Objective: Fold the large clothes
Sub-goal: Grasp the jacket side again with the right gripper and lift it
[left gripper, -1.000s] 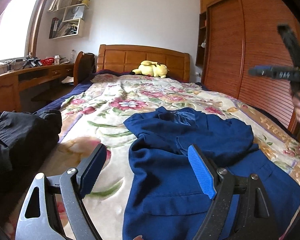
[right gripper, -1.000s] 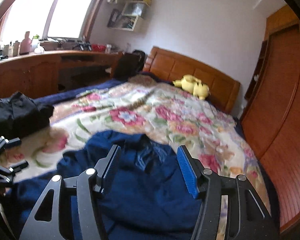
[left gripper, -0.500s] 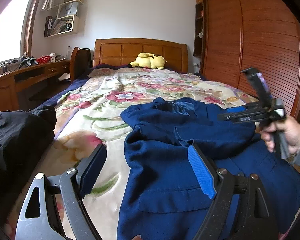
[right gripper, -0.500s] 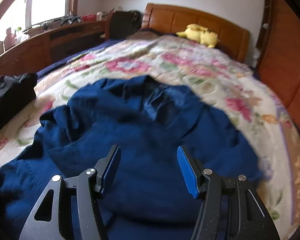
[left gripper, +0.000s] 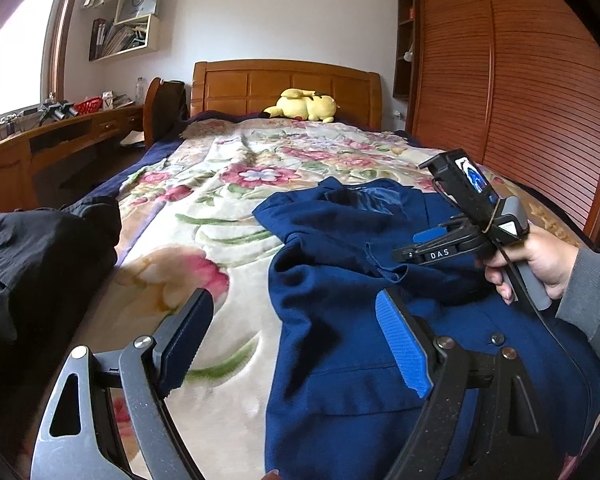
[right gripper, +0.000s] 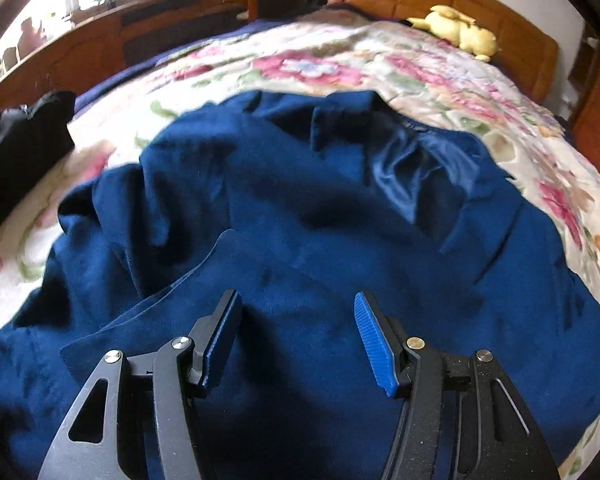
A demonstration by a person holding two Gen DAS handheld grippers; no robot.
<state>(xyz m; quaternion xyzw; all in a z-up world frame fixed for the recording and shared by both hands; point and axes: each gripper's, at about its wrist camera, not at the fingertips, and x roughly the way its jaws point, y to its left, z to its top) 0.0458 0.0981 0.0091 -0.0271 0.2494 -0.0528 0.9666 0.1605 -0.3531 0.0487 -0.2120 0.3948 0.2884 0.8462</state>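
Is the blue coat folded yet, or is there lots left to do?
Lots left. Done: the blue coat is laid out on the flowery blanket, but it's rumpled, with no neat fold showing. In hand: nothing; the right gripper hangs open over the coat, and the left gripper is open too. Left: all the folding, plus maybe the black clothes heaped at the bed's edge.

Only legible text: "DAS" in white letters on the black finger of the right claw [left gripper: 428,246], seen from the left wrist view. White sticker at its grip end is too small to read. Right wrist view shows no legible text.
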